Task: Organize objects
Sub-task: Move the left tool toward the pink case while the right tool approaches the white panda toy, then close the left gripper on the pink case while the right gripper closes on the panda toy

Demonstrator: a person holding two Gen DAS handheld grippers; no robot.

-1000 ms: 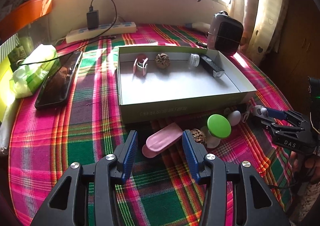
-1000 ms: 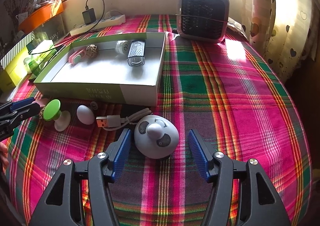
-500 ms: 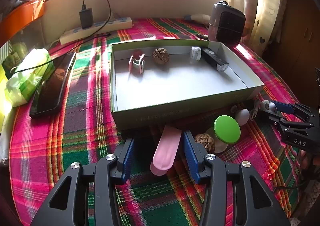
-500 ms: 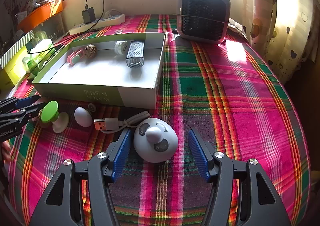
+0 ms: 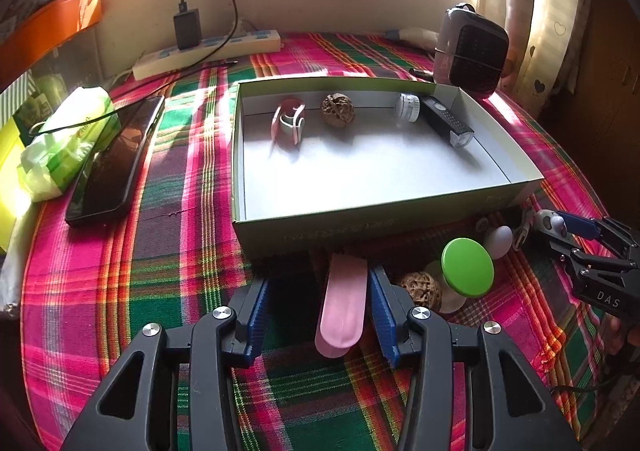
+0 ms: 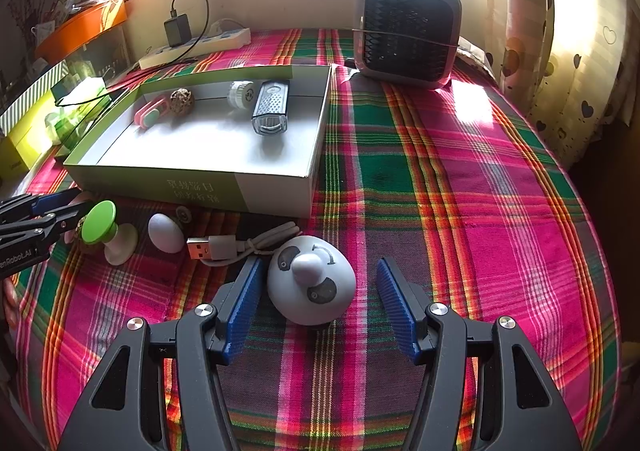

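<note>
Just in front of the open box (image 5: 360, 227), the left hand-held gripper (image 5: 316, 315) has its jaws wide around the pink case (image 5: 344, 307), which lies against the right-hand pad, not clamped. Over on the right, the right hand-held gripper (image 6: 318, 299) stands open around the panda-faced dome (image 6: 310, 285) on the plaid cloth (image 6: 460, 191), pads clear of it

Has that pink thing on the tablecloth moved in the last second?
Yes. The pink case lay slanted, apart from the box; now it points straight at the box wall, between the left tool's fingers.
</note>
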